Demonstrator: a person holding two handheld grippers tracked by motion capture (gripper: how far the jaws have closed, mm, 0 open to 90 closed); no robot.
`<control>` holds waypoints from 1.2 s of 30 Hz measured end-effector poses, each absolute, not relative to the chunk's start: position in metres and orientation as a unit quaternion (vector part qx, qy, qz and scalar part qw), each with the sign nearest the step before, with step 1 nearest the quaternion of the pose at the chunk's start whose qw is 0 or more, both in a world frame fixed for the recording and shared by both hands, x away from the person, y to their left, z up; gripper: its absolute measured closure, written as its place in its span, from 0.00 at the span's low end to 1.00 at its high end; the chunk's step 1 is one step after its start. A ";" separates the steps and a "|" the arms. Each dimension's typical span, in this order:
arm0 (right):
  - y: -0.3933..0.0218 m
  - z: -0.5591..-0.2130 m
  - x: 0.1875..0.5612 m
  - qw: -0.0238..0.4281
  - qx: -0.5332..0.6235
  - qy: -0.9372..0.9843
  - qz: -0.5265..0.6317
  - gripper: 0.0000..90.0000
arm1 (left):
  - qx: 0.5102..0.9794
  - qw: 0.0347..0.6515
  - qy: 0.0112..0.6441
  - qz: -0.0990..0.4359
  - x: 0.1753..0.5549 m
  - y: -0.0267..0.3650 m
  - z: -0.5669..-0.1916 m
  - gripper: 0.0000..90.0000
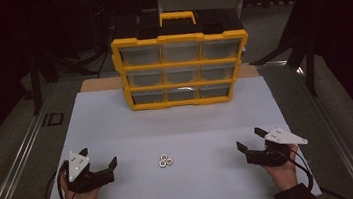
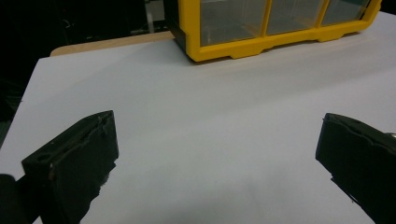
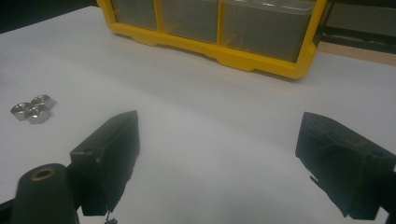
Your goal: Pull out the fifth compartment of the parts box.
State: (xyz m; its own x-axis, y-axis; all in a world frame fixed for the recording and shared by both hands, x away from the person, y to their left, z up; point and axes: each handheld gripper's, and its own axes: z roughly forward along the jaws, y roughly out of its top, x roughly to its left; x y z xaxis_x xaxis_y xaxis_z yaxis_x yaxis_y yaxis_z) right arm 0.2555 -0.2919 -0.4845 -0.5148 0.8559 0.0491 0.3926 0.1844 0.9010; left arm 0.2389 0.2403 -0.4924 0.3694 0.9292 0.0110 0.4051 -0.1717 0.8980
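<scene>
Three metal hex nuts (image 1: 165, 160) lie bunched together on the white table (image 1: 177, 124), between the two hands; the right gripper view has them at its left edge (image 3: 31, 108). A yellow drawer cabinet (image 1: 181, 68) with clear drawers stands at the far middle of the table, its base visible in the gripper views (image 2: 275, 28) (image 3: 219, 32). My left gripper (image 1: 99, 158) rests open near the front left, nothing between its jaws (image 2: 217, 147). My right gripper (image 1: 250, 140) rests open near the front right, also empty (image 3: 219, 140).
The cabinet has a yellow carry handle (image 1: 176, 17) on top. A wooden board edge (image 1: 97, 83) shows behind the white surface. Metal rails (image 1: 15, 163) run along both table sides. The surroundings are dark.
</scene>
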 end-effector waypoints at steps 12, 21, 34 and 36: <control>-0.282 -0.461 0.271 0.215 0.424 0.727 0.495 0.16 | 0.702 0.434 0.475 0.304 0.239 0.241 -0.493 0.00; -0.269 -0.441 0.286 0.216 0.411 0.729 0.504 0.16 | 0.703 0.435 0.474 0.304 0.239 0.240 -0.493 0.00; -0.250 -0.425 0.302 0.220 0.391 0.740 0.502 0.17 | 0.704 0.435 0.470 0.306 0.239 0.240 -0.493 0.00; -0.246 -0.423 0.304 0.218 0.389 0.740 0.503 0.17 | 0.706 0.434 0.469 0.306 0.239 0.239 -0.493 0.00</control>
